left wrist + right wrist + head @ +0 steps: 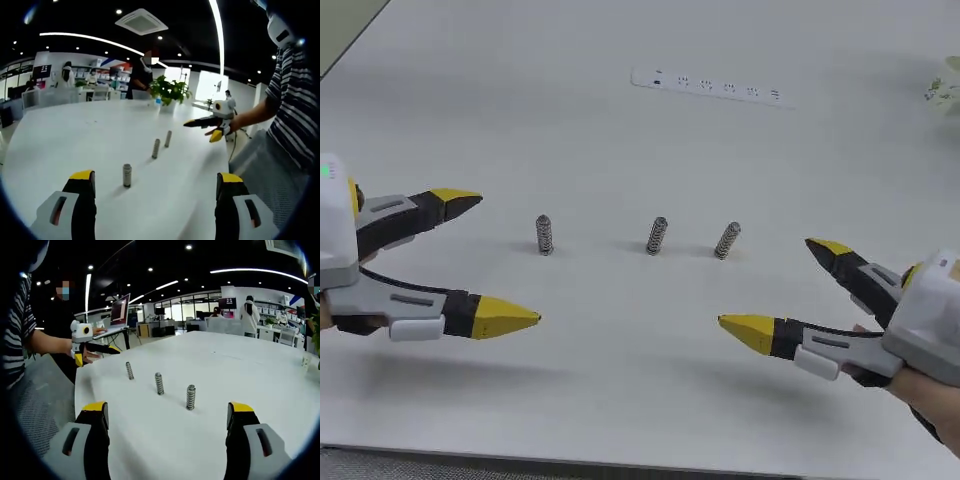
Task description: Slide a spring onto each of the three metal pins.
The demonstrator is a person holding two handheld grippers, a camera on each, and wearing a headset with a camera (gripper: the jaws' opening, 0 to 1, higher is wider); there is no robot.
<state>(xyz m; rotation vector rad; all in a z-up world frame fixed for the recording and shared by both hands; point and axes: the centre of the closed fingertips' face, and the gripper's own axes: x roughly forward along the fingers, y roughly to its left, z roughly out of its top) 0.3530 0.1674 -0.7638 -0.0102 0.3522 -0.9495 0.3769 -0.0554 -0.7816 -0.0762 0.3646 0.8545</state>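
Observation:
Three upright pins stand in a row on the white table, each wearing a grey coil spring: the left spring, the middle spring and the right spring. The last two lean a little. My left gripper hovers open to the left of the row, nothing between its yellow tips. My right gripper hovers open below and right of the row, also holding nothing. In the left gripper view the nearest spring stands ahead of the jaws. In the right gripper view the nearest spring does the same.
A white power strip lies at the back of the table. A green plant sits at the far right edge. The table's front edge runs just below the grippers. People stand in the office beyond the table.

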